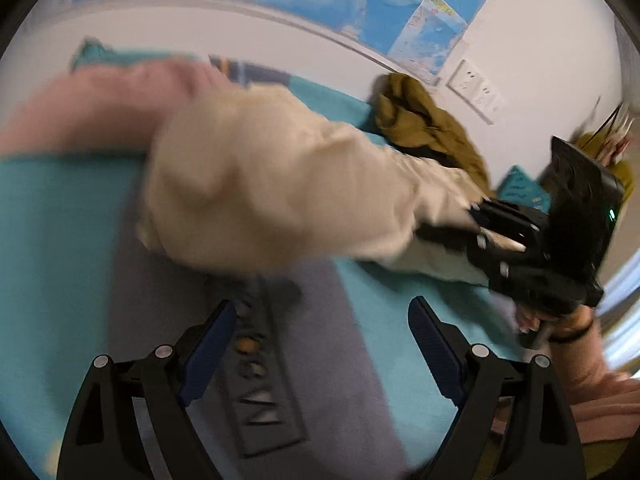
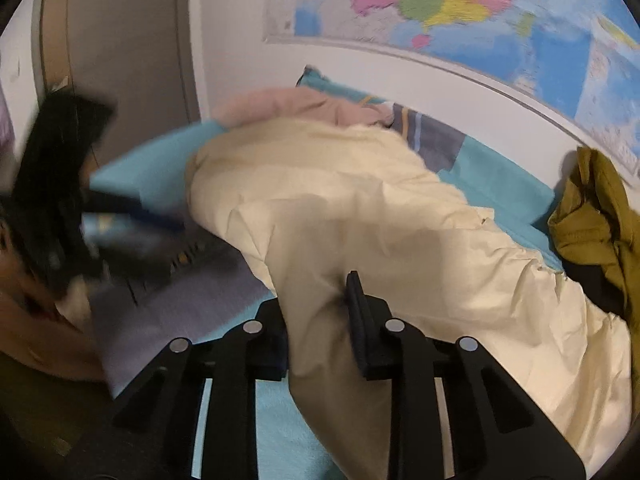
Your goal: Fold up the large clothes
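Note:
A large cream garment [image 1: 272, 184] lies bunched across the teal bed sheet [image 1: 60, 240]; it also shows in the right wrist view [image 2: 360, 208]. My left gripper [image 1: 322, 316] is open and empty above a grey printed panel [image 1: 264, 380], short of the cream cloth. My right gripper [image 2: 320, 300] is shut on a fold of the cream garment, with cloth draped over its left finger. The right gripper also shows in the left wrist view [image 1: 496, 232], clamped on the garment's near end. The left gripper shows blurred at the left of the right wrist view [image 2: 132, 216].
An olive garment [image 1: 428, 128] is heaped at the wall on the right, also in the right wrist view [image 2: 596, 216]. A pink garment [image 1: 100, 104] lies at the far side [image 2: 288, 108]. A map [image 2: 440, 4] hangs on the wall. A wall socket [image 1: 476, 88] is near the olive heap.

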